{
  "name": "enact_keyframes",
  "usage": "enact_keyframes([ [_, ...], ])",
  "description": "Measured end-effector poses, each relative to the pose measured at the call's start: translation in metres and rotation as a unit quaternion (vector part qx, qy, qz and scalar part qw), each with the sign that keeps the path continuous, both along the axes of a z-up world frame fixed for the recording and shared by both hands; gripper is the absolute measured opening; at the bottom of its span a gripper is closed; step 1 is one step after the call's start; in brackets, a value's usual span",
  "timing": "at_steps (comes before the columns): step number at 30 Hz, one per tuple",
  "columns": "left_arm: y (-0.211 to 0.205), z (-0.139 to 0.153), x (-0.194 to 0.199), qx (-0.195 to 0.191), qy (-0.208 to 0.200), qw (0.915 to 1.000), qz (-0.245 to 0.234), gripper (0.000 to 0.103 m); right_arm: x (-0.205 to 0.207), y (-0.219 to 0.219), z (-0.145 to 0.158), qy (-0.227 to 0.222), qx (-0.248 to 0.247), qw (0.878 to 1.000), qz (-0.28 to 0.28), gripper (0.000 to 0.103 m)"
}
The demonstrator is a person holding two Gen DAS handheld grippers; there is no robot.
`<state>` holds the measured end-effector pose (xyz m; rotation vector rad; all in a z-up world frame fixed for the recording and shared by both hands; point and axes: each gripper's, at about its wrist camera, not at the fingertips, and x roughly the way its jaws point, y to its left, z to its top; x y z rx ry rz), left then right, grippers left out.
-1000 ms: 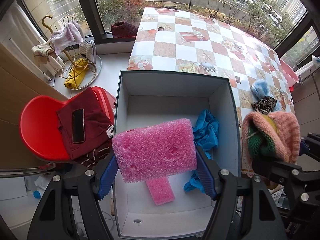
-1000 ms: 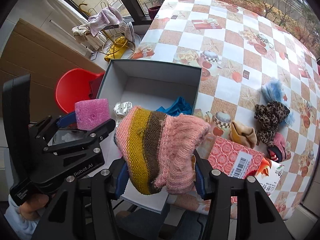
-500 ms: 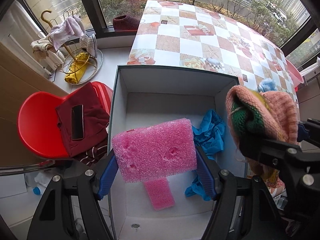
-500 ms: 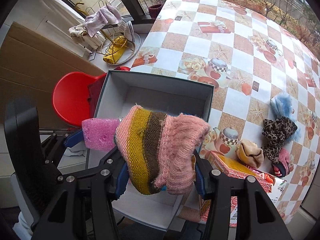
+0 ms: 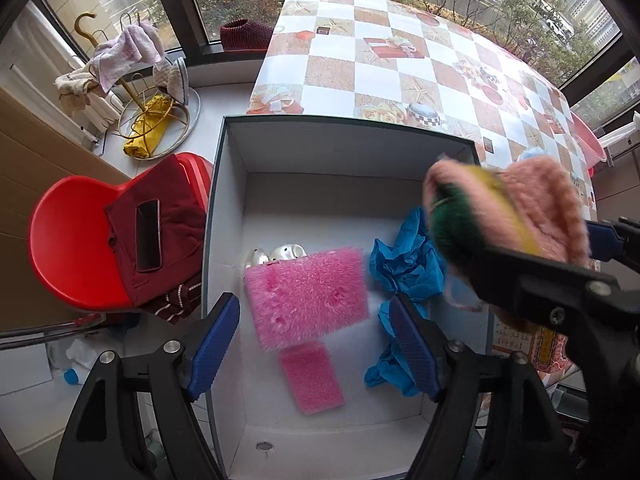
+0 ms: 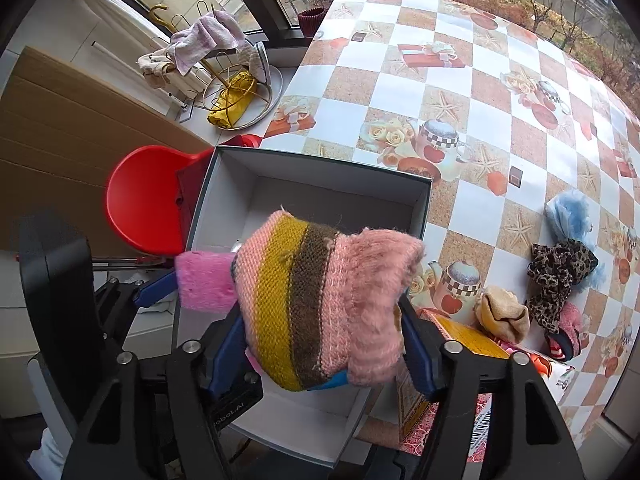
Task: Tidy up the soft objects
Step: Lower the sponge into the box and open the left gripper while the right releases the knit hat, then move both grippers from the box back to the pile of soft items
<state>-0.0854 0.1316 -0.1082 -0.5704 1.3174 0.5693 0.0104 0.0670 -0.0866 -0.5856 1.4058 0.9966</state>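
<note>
Two tools over the box (image 5: 224,216), both jaws opening!
Left tool (image 5: 316,340) frees pink foam (image 5: 308,296); right tool (image 6: 324,344) loosens around knit hat (image 6: 320,304).

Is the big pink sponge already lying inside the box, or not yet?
Not yet. The pink sponge is blurred in mid-air above the box, clear of the left gripper's opening fingers.

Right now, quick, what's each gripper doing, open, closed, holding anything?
Left gripper: jaws opening, pink foam block dropping free over the box.
Right gripper: jaws opening, knitted hat between them.
</note>
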Motion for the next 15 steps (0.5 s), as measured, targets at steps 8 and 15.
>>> enact_keyframes([
  [8, 0.002, 0.006, -0.007, -0.018, -0.032, 0.9989, 0.027, 0.102, 0.003, -0.006, 0.007, -0.004, 0.013, 1.0, 0.001, 0.101],
  [15, -0.001, 0.014, -0.009, -0.024, -0.049, 0.9979, 0.035, 0.103, 0.005, -0.014, 0.02, -0.002, 0.027, 1.0, -0.009, 0.102],
])
